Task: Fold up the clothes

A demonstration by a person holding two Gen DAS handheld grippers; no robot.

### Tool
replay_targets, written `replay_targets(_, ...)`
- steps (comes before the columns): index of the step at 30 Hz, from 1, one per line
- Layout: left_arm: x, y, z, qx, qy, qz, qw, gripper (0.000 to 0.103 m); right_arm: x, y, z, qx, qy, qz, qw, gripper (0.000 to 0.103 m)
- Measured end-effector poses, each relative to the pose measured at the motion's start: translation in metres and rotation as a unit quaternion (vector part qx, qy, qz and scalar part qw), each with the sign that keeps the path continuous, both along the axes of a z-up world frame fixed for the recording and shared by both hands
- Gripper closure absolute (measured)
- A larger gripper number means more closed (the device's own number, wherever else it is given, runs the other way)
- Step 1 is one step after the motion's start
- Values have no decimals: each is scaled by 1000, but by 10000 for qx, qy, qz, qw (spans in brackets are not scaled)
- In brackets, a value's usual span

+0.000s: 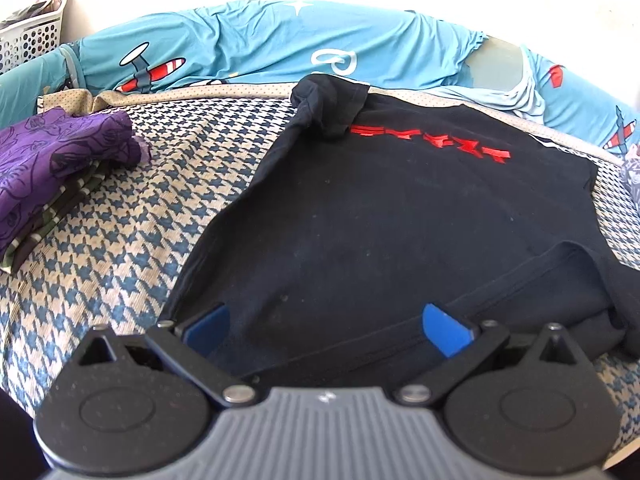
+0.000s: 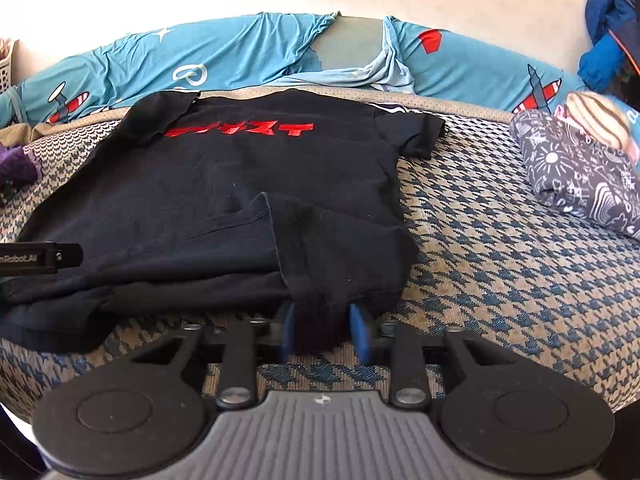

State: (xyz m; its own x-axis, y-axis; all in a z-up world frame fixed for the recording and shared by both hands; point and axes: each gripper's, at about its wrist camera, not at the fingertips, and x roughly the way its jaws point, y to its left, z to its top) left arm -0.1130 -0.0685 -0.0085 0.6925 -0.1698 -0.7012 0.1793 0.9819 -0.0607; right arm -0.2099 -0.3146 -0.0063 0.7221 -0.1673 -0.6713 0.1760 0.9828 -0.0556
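Currently catalogued, one black T-shirt (image 2: 224, 184), lying spread on the houndstooth bedcover (image 2: 500, 248), its red lettering (image 2: 240, 130) toward the far edge and one near corner already turned back over the body.

Right gripper (image 2: 324, 328): jaws are pinching a bunched fold of the shirt's near hem between the blue pads (image 2: 358, 332); cloth is filling the gap, so the grip is reading as clenched on fabric.

Left gripper (image 1: 324, 324): jaws are standing wide apart over the shirt's near edge, blue fingers (image 1: 444, 328) resting on or just above the cloth, nothing pinched between them.

Step in hand, as judged: taking hold of the near hem at two points before carrying it toward the chest print. To do it well, the left side is needing a bite on the hem matching the right's, both layers caught together; the two grips should then be lifting level and travelling together so the fold line is lying straight, with the turned-back corner kept flat rather than dragged.

Writing: the red lettering is appearing upside down and is too stylised to read with confidence. A black bar (image 2: 36, 258) at the left edge of the right view is bearing pale text ending "nRobot.AI", its beginning cut off.

Neighbours: purple patterned garment (image 1: 52, 168) lying to the left; grey printed bundle (image 2: 580, 176) to the right; blue aeroplane-print sheet (image 1: 248, 44) behind
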Motion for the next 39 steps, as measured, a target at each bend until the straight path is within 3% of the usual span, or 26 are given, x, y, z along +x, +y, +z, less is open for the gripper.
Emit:
replay_targets(5,2,2,0,11,45,31,10000,0,-7,-10,16,-68,-499,-383,9980,96)
replay_targets(11,-1,2,-1,108,-19,36,9999,0,-22,-27,61,-18,-1186,-875,9891,96)
replay_targets(20,-3,11,1,120,-58,233,9996,0,-24,-29,61,-420,-631,-933,9927,96)
replay_targets(22,-5,15,2,111,-74,282,9995,0,-24,-32,50,-416,-298,-1049,9932,96)
replay_targets(26,-7,26,4,16,-84,369,9993,0,-36,-36,35,-304,18,-1200,9923,85)
replay_targets(32,-8,34,8,-48,-139,589,9982,0,-52,-38,34,-256,-23,-1166,9928,80)
replay_targets(39,-8,39,7,-51,-108,659,9978,0,-47,-16,32,-111,-182,-270,9994,77)
